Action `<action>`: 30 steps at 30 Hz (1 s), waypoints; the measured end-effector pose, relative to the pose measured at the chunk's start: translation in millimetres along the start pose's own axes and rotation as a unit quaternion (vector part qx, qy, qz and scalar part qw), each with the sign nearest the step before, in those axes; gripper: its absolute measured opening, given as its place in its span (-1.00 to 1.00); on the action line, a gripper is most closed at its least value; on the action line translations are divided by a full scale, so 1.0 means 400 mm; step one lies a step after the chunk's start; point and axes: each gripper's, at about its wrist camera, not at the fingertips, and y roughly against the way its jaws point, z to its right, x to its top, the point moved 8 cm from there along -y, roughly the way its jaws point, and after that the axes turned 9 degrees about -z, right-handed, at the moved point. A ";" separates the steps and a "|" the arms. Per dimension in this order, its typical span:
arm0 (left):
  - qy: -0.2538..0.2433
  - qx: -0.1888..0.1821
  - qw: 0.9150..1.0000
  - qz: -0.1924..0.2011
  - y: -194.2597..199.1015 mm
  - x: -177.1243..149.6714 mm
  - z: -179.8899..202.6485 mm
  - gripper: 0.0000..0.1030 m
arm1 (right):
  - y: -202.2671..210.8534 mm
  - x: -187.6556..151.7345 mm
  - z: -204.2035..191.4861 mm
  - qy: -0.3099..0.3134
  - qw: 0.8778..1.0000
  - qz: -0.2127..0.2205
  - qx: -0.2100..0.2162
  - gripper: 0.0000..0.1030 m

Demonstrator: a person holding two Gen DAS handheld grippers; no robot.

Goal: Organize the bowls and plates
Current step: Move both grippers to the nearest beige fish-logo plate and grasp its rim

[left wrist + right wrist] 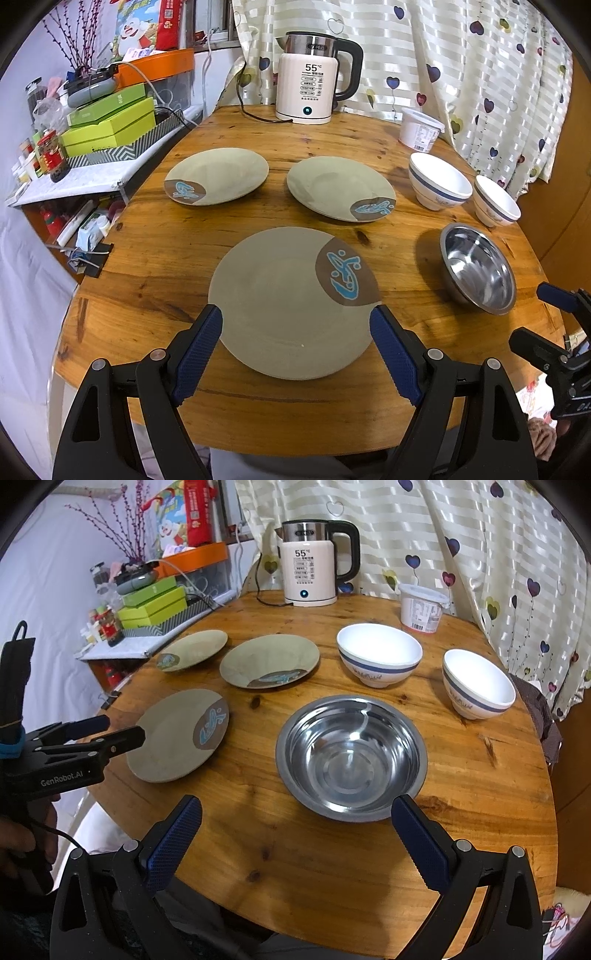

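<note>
Right now the left tool hangs over the near edge of the round wooden tabletop, its blue-padded fingers spread wide to either side of the nearest plate, holding nothing; I cannot tell whether the pads touch the rim. That plate lies flat, its brown patch with a blue fish design turned toward the far right. The right tool is likewise wide open and empty, poised just short of the steel bowl, which sits upright near the middle of the near edge, to the right of the nearest plate. Further in, two more plates of the same pattern lie flat side by side: the left plate close to the left edge, the middle plate near the tabletop's centre, apart from each other. Toward the right edge stand two white bowls with blue bands, the larger white bowl beyond the steel one and the smaller white bowl further right, tilted slightly. At the far edge an electric kettle reads 55, with a white lidded tub to its right by the heart-print curtain.
</note>
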 end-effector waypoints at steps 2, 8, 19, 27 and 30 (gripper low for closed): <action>0.003 0.002 1.000 0.002 0.000 0.004 -0.008 0.60 | 0.001 0.009 -0.003 0.003 1.000 0.000 0.000 1.00; 0.013 0.008 1.000 0.005 0.001 0.017 -0.035 0.60 | -0.003 0.041 -0.025 0.017 1.000 0.000 0.003 1.00; 0.034 0.020 0.999 0.010 -0.002 0.038 -0.096 0.60 | -0.026 0.103 -0.058 0.032 0.999 -0.003 0.000 1.00; 0.047 0.030 0.998 0.015 -0.006 0.060 -0.139 0.60 | -0.045 0.159 -0.092 0.041 0.999 -0.002 0.011 1.00; 0.054 0.034 0.998 0.016 -0.009 0.069 -0.158 0.60 | -0.058 0.186 -0.114 0.044 0.999 -0.002 0.022 1.00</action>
